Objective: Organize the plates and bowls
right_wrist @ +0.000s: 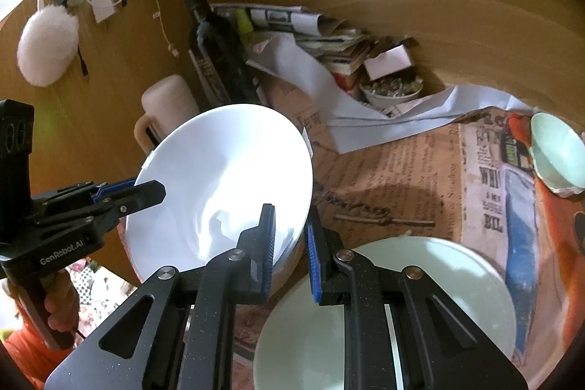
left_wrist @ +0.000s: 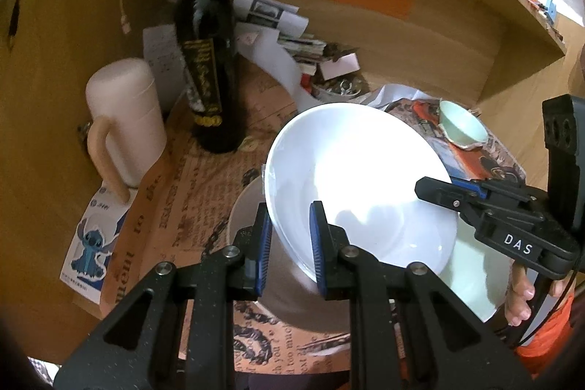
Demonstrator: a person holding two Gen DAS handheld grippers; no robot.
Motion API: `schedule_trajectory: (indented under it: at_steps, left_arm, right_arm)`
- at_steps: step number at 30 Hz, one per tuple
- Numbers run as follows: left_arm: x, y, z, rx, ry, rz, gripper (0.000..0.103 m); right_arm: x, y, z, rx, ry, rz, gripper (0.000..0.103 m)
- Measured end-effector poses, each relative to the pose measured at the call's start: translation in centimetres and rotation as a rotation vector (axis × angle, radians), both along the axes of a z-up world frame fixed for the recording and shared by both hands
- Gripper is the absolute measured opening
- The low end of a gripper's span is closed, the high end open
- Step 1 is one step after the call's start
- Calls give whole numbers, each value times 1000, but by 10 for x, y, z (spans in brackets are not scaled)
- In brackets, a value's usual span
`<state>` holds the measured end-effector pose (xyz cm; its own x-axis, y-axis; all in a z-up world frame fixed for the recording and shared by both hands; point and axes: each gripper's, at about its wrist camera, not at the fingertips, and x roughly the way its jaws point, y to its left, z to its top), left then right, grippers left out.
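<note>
A large white plate [left_wrist: 347, 163] [right_wrist: 226, 163] is tilted and held off the table by both grippers. My left gripper [left_wrist: 290, 211] is shut on its near-left rim, and shows at the left of the right wrist view [right_wrist: 153, 190]. My right gripper [right_wrist: 290, 214] is shut on the opposite rim; the left wrist view shows it at the right [left_wrist: 431, 189]. Under the white plate lie a greyish plate [left_wrist: 292, 313] and a pale green plate [left_wrist: 471, 280] [right_wrist: 457, 280]. Further back a small mint bowl [left_wrist: 462, 127] [right_wrist: 559, 156] sits on the newspaper-print cloth [right_wrist: 402, 170].
A dark wine bottle [left_wrist: 208, 61] [right_wrist: 215, 61] and a cream mug [left_wrist: 124, 119] [right_wrist: 164, 105] stand at the back left. Papers, books and a small bowl of bits [right_wrist: 391, 90] crowd the back. A wooden wall [left_wrist: 438, 35] closes off the rear.
</note>
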<state>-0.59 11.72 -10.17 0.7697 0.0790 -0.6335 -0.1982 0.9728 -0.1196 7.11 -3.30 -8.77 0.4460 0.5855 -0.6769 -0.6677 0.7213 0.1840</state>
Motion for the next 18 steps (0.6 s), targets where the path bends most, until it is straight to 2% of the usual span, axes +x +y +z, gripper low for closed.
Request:
schedule_trajectory:
  at_steps: [9,18]
  left_arm:
    - [-3,13,-15,-12,36,24,20]
    - [-2,16,-23,13,61,38,20]
  right_arm:
    - [-2,15,-15,-34,29,25,15]
    - [-4,23,-23,-61,45,35,15]
